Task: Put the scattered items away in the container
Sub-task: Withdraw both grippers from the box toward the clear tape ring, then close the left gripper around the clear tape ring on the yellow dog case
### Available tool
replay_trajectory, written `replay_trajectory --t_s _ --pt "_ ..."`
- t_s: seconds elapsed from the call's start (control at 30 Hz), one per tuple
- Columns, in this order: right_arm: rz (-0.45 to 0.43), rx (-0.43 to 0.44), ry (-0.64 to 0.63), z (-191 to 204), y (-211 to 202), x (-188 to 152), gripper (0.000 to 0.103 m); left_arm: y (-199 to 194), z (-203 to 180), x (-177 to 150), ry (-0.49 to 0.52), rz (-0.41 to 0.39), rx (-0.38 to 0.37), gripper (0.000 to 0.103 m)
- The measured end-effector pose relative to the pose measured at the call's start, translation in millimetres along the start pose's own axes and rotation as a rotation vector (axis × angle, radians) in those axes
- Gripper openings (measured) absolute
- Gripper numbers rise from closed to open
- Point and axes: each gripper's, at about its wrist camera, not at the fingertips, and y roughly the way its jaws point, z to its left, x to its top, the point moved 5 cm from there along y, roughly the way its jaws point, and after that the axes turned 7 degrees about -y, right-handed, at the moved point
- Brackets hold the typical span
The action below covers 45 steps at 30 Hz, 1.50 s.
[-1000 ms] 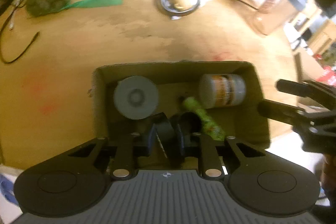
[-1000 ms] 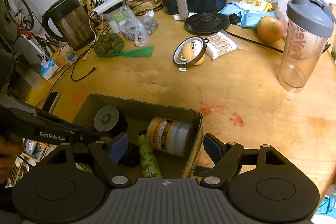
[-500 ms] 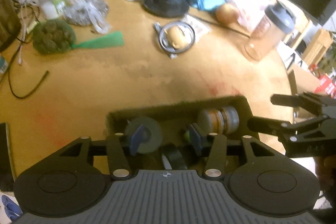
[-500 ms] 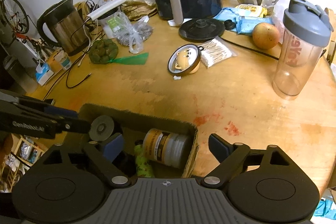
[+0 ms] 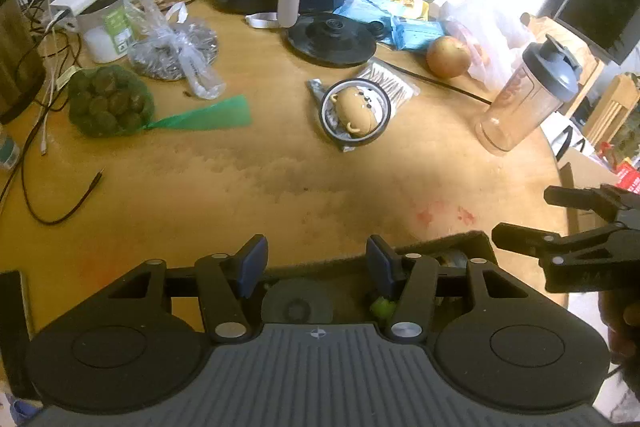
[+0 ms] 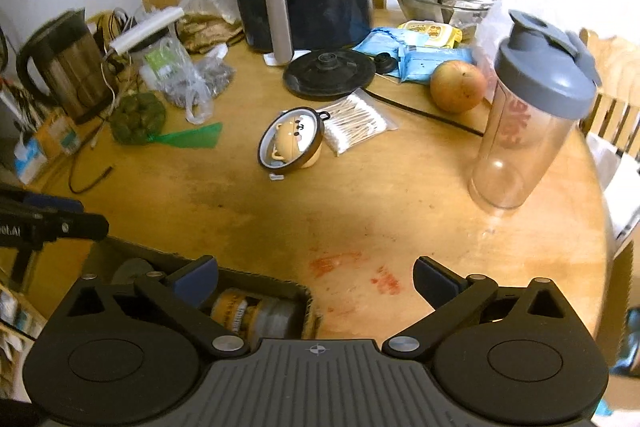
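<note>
1. The left gripper (image 5: pixel 316 261) has its jaws apart with nothing between them. It hovers over the near side of the cardboard box (image 5: pixel 476 238), which sits at the near edge of the worktop (image 5: pixel 280 171).

2. The right gripper (image 6: pixel 316 277) also has its jaws wide apart and empty. It is at the right end of the same box, over the red stains on the wood.

3. Inside the box I can see a grey round lid (image 5: pixel 297 303), a green packet (image 5: pixel 382 305) and a jar with an orange label (image 6: pixel 250 315), which lies on its side.

4. The nearest loose item, as I judge, is the small round mirror with a cartoon figure (image 6: pixel 291 140). It lies straight ahead of both pairs of jaws, well apart from them, past the middle of the worktop. It leans tilted, with its face toward the cameras, so it has no clear long axis.

5. The pack of cotton swabs (image 6: pixel 356 123) touches the mirror on its right, with its long axis slanting away to the right. Neither gripper is clearly nearer to it.

6. Hidden: the gripper bodies cover most of the box, so its full content cannot be told. The shaker bottle (image 6: pixel 528 111) looks empty, but it is blurred.
</note>
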Motion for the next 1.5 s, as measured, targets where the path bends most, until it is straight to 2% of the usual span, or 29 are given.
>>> replay_trajectory --t_s 0.1,0.2,0.53,0.57,0.67,0.87,0.97,1.0,1.13,1.2,1.27,1.5 --pt "-0.002 -0.005 -0.036 0.7 3.1 7.2 0.103 8.7 -2.4 10.2 0.023 0.002 -0.010 0.054" --pt "-0.004 0.035 -0.039 -0.2 4.9 18.0 0.103 14.5 -7.1 22.6 0.063 -0.010 -0.026 0.054" --pt "0.010 0.142 0.067 -15.1 11.6 49.3 0.103 33.0 -24.6 72.5 0.125 -0.061 -0.082 0.055" --pt "0.010 0.138 0.070 -16.0 12.0 50.9 0.103 35.9 -25.3 76.2 0.125 -0.065 -0.088 0.057" --pt "0.005 0.125 0.068 -17.5 13.0 54.4 0.103 45.0 -25.4 85.2 0.121 -0.068 -0.111 0.071" --pt "-0.021 0.112 0.095 -21.2 12.6 51.6 0.103 73.3 -24.3 96.1 0.109 -0.032 -0.143 0.074" --pt "-0.025 0.107 0.109 -21.0 12.9 47.5 0.103 91.9 -21.7 101.1 0.071 0.010 -0.162 0.075" --pt "-0.026 0.106 0.117 -21.3 12.5 46.1 0.103 98.9 -21.2 102.4 0.052 0.031 -0.166 0.080" --pt "-0.009 0.097 0.141 -22.7 13.4 39.7 0.103 122.4 -21.0 105.8 -0.003 0.094 -0.188 0.082" --pt "-0.004 0.093 0.150 -22.9 13.1 36.1 0.103 135.3 -20.6 106.7 -0.043 0.125 -0.190 0.090" --pt "0.000 0.092 0.159 -23.2 12.0 32.3 0.103 148.3 -18.7 107.2 -0.095 0.156 -0.191 0.096" --pt "0.006 0.065 0.193 -27.1 7.2 20.5 0.103 181.3 -11.2 106.1 -0.337 0.257 -0.245 0.097"
